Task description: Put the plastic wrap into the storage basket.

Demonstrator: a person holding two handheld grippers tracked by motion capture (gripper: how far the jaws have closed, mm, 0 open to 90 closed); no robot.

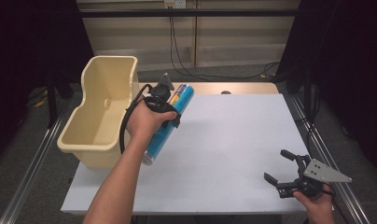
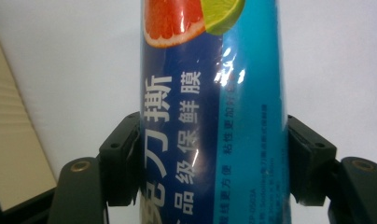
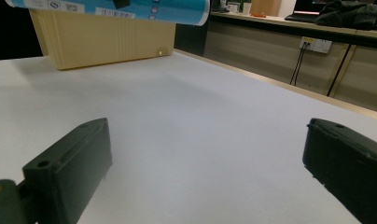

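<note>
A long blue tube of cling film (image 1: pixel 167 125) with fruit pictures and white lettering hangs above the white table, next to the cream bin. My left gripper (image 1: pixel 165 109) is shut on it around its middle. In the left gripper view both black pads (image 2: pixel 123 158) press on the sides of the blue tube (image 2: pixel 214 116). My right gripper (image 1: pixel 280 165) stands open low over the table's near right corner, nothing between its jaws. In the right gripper view the tube (image 3: pixel 116 9) shows lifted at the top, in front of the bin.
A tall cream plastic bin (image 1: pixel 102 112) stands at the table's left edge. The white tabletop (image 1: pixel 233 140) stretches between both hands. Metal rails run along both sides of the table, and cables hang by the back wall.
</note>
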